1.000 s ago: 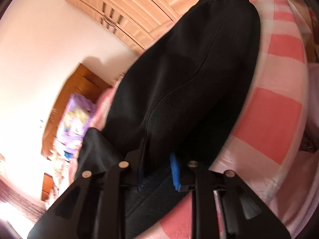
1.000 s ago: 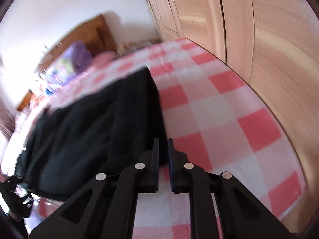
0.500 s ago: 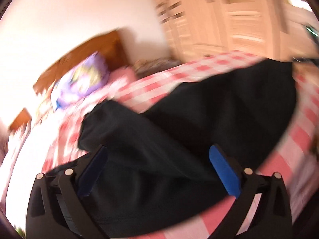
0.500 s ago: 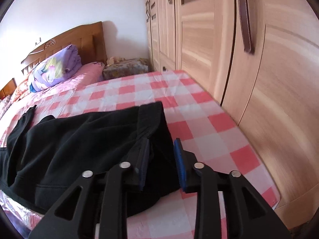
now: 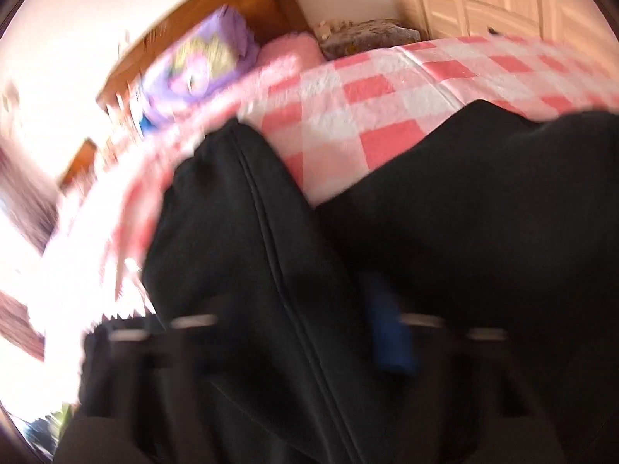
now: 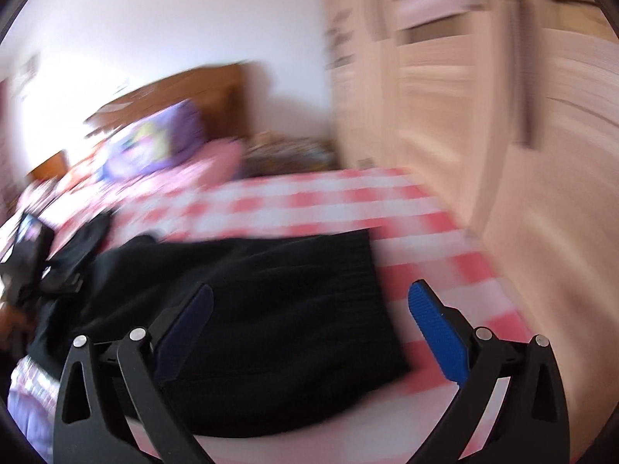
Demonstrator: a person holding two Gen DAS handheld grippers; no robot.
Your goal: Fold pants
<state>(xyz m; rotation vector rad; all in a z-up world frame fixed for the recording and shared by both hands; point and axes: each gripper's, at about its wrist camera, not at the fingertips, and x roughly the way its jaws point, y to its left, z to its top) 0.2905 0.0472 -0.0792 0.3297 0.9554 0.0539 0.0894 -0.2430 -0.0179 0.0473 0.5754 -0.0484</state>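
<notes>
The black pants (image 6: 271, 309) lie on the pink-and-white checked bedspread (image 6: 309, 201). My right gripper (image 6: 309, 328) is open and empty, its blue pads (image 6: 437, 328) spread wide just above the near right corner of the pants. In the blurred left wrist view the pants (image 5: 464, 232) fill the lower frame, with one leg (image 5: 232, 232) reaching toward the headboard. My left gripper (image 5: 309, 324) is low over the cloth; one blue pad (image 5: 387, 328) shows and the other is hidden, so its state is unclear. It also shows at the far left of the right wrist view (image 6: 27, 255).
A wooden headboard (image 6: 185, 92) with a purple pillow (image 6: 154, 143) and a pink pillow (image 6: 216, 154) stands at the far end. Light wooden wardrobe doors (image 6: 483, 116) run close along the bed's right side. A patterned bundle (image 5: 367, 36) lies by the headboard.
My right gripper has opened wide, let go of the pants and pulled back a little. My left gripper, open half a second ago, has dropped lower onto the cloth; the view is blurred with motion.
</notes>
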